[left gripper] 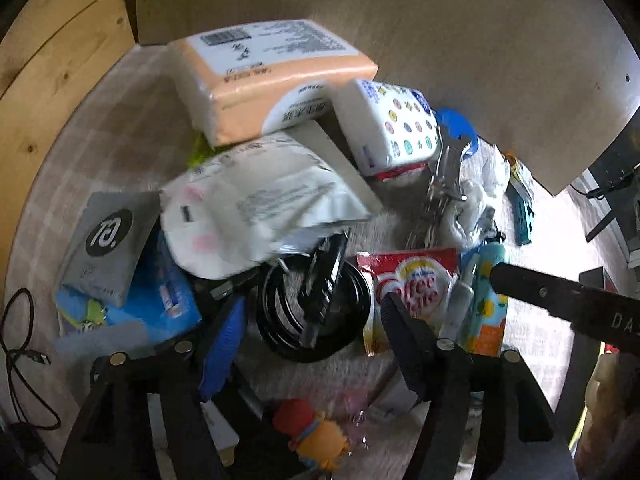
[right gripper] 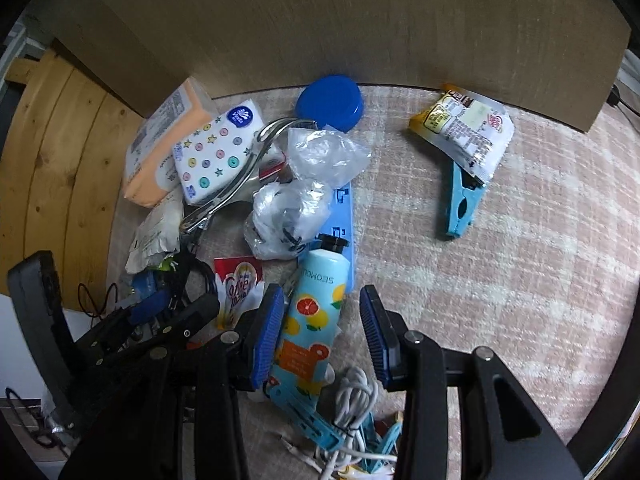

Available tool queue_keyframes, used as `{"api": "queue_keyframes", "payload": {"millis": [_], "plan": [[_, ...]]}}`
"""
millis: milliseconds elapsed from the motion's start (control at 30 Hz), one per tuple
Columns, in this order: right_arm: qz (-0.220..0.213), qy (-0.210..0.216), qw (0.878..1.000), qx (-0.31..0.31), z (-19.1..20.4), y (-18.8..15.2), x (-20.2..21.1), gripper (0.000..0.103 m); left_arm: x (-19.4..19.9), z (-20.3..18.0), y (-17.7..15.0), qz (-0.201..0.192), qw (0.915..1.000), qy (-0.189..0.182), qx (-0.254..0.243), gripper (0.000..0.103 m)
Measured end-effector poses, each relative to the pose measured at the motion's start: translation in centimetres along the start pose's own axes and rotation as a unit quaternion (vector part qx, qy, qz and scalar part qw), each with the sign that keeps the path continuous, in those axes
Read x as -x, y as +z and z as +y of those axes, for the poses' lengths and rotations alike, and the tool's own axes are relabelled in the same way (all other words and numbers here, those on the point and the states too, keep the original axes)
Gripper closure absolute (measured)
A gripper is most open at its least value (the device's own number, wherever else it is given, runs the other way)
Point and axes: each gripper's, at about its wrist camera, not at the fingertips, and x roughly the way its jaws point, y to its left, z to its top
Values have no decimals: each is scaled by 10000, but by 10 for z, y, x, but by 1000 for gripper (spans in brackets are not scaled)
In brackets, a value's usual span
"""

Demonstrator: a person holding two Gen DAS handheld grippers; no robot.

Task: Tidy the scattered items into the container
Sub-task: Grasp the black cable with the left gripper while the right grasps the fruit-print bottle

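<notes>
- Progress: early; no container identifiable in either view; tissue packs (left gripper: 272, 80), black cable coil (left gripper: 316, 312), creamer sachet (left gripper: 416, 292) lie scattered on the checked cloth (right gripper: 500, 280).
- Left claw (left gripper: 308, 320): parted over the coil, gripping nothing.
- Right claw (right gripper: 320, 332): parted astride the citrus-print tube (right gripper: 316, 312); pads not pressing.

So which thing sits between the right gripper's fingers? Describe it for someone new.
On the checked cloth, at the right edge of the clutter pile, lies a pale blue tube between the open right gripper. Unlike its neighbours, it bears citrus slices, an orange label and a black cap.
</notes>
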Motion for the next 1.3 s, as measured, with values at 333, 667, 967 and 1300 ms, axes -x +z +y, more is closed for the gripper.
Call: {"api": "queue_keyframes", "payload": {"millis": [333, 667, 967, 1300], "plan": [[105, 82, 9998, -139, 0, 2, -16, 74, 1, 0, -6, -203, 9997, 38, -108, 59], [-128, 283, 9988, -389, -16, -3, 1, 77, 1, 17, -17, -105, 9999, -79, 12, 91], [-405, 450, 9970, -476, -35, -6, 37, 77, 5, 20, -27, -158, 9995, -254, 31, 92], [-569, 648, 9952, -467, -43, -10, 59, 77, 35, 36, -48, -407, 9987, -313, -73, 96]]}}
